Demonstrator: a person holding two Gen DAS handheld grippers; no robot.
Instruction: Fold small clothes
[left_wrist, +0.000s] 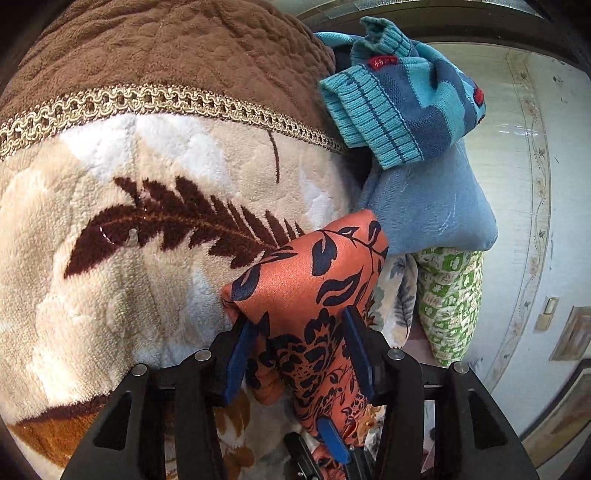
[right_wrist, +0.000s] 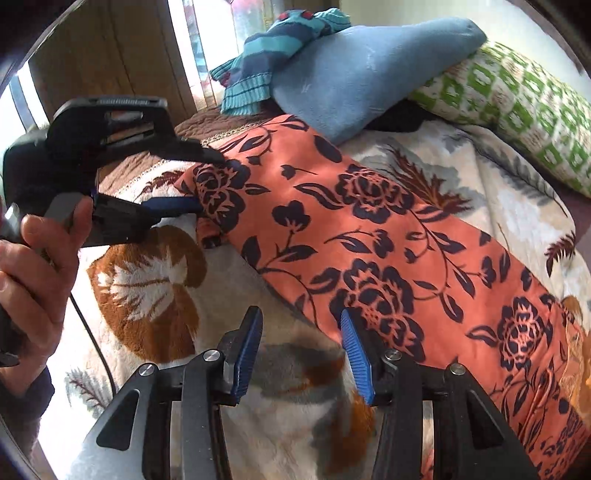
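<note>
Satin-smooth orange floral garment (right_wrist: 388, 236) lies folded lengthwise on a plush leaf-print blanket (right_wrist: 155, 288). Left gripper (left_wrist: 299, 354) straddles one end, jaws loosened around the cloth; right gripper (right_wrist: 301, 350) hovers released at the long edge. Best flatten before releasing fully. Ribbed knit sweater (left_wrist: 399, 107) tops the nearby pile.

Both tongs are built alike: matte black frames with angular, cut-out arms, round silver screws at the pivots, and ribbed blue pads lining the inner faces of the fingers. The left tongs (left_wrist: 301, 345) show a further small blue tab low in the middle of the frame. The right tongs (right_wrist: 301, 345) carry the same silver screw heads in a row across the arms. The left hand (right_wrist: 35, 273) wears a dark sleeve at the wrist, and a thin black cable trails down beside it.
</note>
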